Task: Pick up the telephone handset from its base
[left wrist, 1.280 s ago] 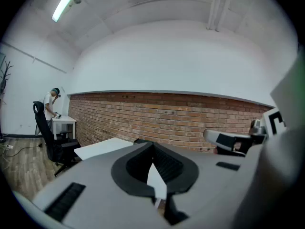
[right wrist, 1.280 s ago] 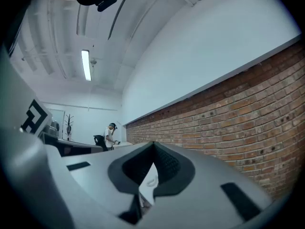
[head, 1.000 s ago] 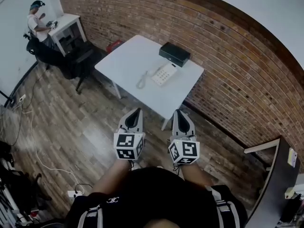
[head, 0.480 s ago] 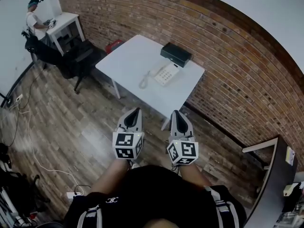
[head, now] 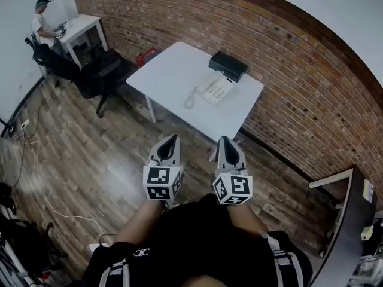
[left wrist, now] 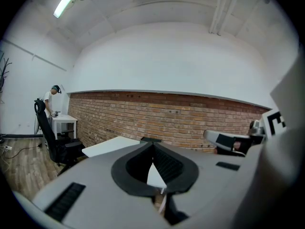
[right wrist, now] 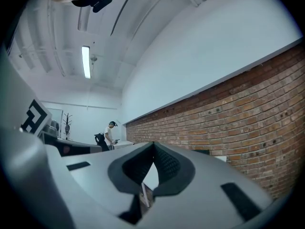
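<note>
Left gripper [head: 173, 139] and right gripper [head: 223, 140] were pinched shut, empty; the telephone handset [head: 209, 92] looked light, rigid, slick; best clamped mid-shaft, minding its cord [head: 190, 100].

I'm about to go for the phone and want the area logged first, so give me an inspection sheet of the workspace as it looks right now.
Surface: white table, mostly bare, near the brick wall.
Job's things: white telephone on the table's far side; the handset is too small to tell from the base.
Clutter: black box behind the telephone.
Grippers: left gripper and right gripper both shut, empty, short of the table.
Cables: phone cord on the table; loose cables on the wooden floor.
Surroundings: black chair; a person at a small desk.
</note>
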Available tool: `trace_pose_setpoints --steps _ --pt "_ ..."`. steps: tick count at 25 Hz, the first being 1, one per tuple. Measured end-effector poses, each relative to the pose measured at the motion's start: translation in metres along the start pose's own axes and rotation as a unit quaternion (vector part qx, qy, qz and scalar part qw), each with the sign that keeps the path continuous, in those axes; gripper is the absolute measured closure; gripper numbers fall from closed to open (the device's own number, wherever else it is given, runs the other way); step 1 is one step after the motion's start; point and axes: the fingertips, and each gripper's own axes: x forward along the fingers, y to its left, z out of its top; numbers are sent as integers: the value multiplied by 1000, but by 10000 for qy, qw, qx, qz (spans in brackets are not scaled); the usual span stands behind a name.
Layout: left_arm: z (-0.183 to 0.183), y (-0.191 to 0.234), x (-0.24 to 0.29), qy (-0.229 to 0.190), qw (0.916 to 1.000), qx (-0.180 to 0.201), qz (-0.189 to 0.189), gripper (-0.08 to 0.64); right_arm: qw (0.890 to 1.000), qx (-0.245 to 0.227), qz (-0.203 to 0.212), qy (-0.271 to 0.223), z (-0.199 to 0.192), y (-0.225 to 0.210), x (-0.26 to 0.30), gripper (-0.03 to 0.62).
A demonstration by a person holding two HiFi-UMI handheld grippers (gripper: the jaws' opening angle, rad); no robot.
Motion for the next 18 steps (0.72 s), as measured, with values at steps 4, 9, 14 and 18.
trace_pose_setpoints --steps 4,9,14,18 --pt "-6 10 -6 6 10000 -21 45 558 10000 -30 38 83 -8 10 2 594" --pt "-12 27 -4 64 9999 -63 81 558 10000 -37 14 82 -14 18 11 594" --pt "-12 39 12 80 9999 -46 120 558 9999 -7 61 99 -21 17 32 594" --pt "-2 53 22 24 9997 153 205 558 10000 40 8 82 -21 17 55 594"
